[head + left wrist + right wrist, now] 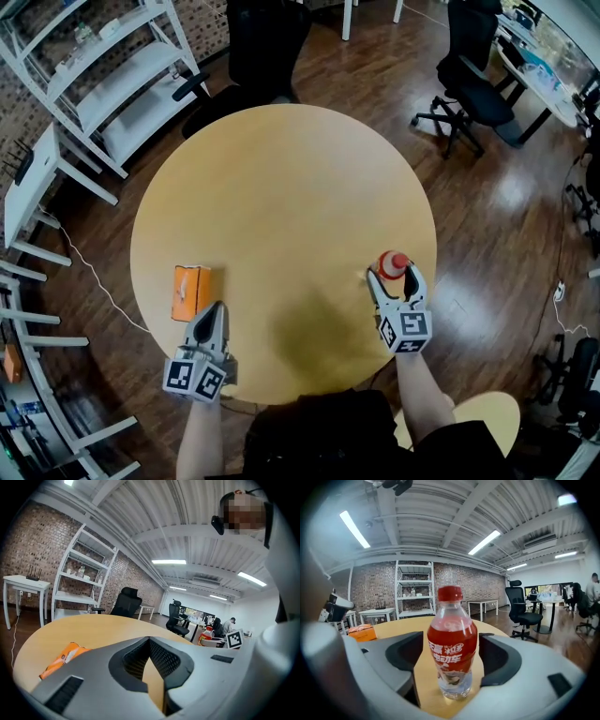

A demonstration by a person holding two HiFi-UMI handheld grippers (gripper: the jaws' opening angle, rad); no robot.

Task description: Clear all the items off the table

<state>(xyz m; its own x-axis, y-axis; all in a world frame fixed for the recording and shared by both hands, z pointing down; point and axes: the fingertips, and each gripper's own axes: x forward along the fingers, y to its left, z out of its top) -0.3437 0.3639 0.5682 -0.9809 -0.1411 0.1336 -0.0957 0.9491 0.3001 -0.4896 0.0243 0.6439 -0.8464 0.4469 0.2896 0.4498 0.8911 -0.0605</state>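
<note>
Table point(281, 187) stock: two items remaining, one beside each claw.
Left: orange packet point(191, 292), flat near the near-left edge, long axis pointing away from me. My left gripper point(214, 309), jaws pressed together and empty, sits just right of the packet's near end, so the packet lies ahead and left of the tips. Right: red-capped bottle point(393, 265), upright near the right edge, standing squarely between the wide-spread jaws of my right gripper point(395, 277), bare table showing either side, pads not touching. Judgement: the right claw has only to close across the bottle's upright axis.
</note>
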